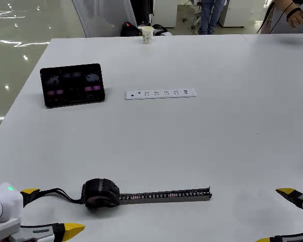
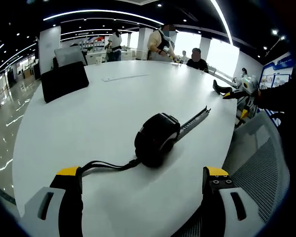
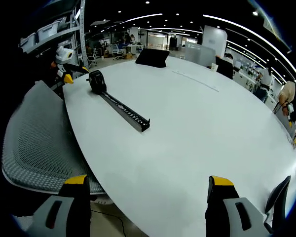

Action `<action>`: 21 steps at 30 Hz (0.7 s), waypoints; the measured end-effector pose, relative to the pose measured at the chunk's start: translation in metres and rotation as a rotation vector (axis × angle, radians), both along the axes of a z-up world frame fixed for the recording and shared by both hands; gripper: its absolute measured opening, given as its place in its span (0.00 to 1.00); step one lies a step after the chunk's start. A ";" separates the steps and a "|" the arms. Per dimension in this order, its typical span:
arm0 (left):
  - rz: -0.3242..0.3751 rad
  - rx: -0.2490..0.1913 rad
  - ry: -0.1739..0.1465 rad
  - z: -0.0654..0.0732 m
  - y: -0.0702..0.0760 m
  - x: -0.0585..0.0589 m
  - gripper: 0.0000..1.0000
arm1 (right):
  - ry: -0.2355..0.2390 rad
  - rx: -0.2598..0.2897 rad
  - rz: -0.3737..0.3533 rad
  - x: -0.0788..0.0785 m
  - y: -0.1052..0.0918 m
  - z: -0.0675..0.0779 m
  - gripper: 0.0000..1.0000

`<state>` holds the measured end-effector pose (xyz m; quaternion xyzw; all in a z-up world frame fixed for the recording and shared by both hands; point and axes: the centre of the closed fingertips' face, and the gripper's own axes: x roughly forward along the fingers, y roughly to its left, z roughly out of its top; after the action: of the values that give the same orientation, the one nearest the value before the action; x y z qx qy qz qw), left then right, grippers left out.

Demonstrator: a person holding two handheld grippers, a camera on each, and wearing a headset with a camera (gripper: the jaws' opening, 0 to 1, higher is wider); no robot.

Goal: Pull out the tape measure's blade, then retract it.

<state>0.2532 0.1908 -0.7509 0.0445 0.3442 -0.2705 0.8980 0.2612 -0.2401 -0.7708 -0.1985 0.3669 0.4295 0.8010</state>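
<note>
Black tape measure [image 1: 100, 193] lying on white table, blade [image 1: 166, 195] pulled out rightward, wrist strap [image 1: 55, 194] trailing left

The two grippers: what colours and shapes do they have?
The left gripper and the right gripper look alike: white bodies, two black fingers each, ending in yellow tips. In the head view, each body shows a small green light.

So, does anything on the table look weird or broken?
The tape measure sits with its blade pulled out, lying flat on the table. The left gripper and right gripper are open, neither on the blade. Nothing looks spilled or broken.
</note>
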 end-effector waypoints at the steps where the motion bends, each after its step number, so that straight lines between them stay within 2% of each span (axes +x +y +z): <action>1: -0.010 0.004 0.002 -0.001 -0.003 -0.001 0.99 | 0.015 0.025 0.001 0.000 0.004 0.001 0.99; 2: -0.016 0.003 0.007 -0.002 -0.007 -0.001 0.99 | 0.027 0.037 -0.002 0.001 0.006 0.002 0.99; 4: -0.033 -0.007 0.015 -0.002 -0.014 -0.002 0.99 | 0.053 0.028 -0.008 0.001 0.008 0.002 0.99; 8: -0.047 -0.004 0.007 0.000 -0.027 0.000 0.99 | 0.044 0.021 0.014 0.004 0.016 0.009 0.99; 10: -0.039 -0.004 -0.016 0.001 -0.028 0.007 0.99 | 0.039 0.022 0.019 0.006 0.019 0.012 0.99; 12: -0.033 -0.004 -0.009 0.001 -0.031 0.009 0.99 | 0.037 0.007 0.022 0.008 0.021 0.013 0.99; 14: -0.029 -0.009 -0.019 0.003 -0.035 0.011 0.99 | 0.043 -0.008 0.022 0.008 0.022 0.014 0.99; 16: -0.008 -0.040 -0.024 0.006 -0.040 0.014 0.99 | 0.041 -0.019 0.030 0.011 0.022 0.015 0.99; 17: 0.044 -0.066 -0.030 0.008 -0.042 0.018 0.99 | 0.037 -0.024 0.037 0.012 0.022 0.015 0.99; 19: 0.084 -0.117 -0.010 0.010 -0.048 0.019 0.99 | 0.035 -0.035 0.051 0.015 0.022 0.015 0.99; 20: 0.119 -0.121 -0.013 0.011 -0.048 0.022 0.99 | 0.036 -0.047 0.060 0.016 0.022 0.014 0.99; 21: 0.147 -0.111 -0.034 0.013 -0.047 0.026 0.99 | 0.034 -0.056 0.067 0.017 0.023 0.014 0.99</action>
<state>0.2795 0.1440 -0.7375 -0.0263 0.3156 -0.2219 0.9222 0.2778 -0.2175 -0.7567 -0.2256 0.3854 0.4491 0.7739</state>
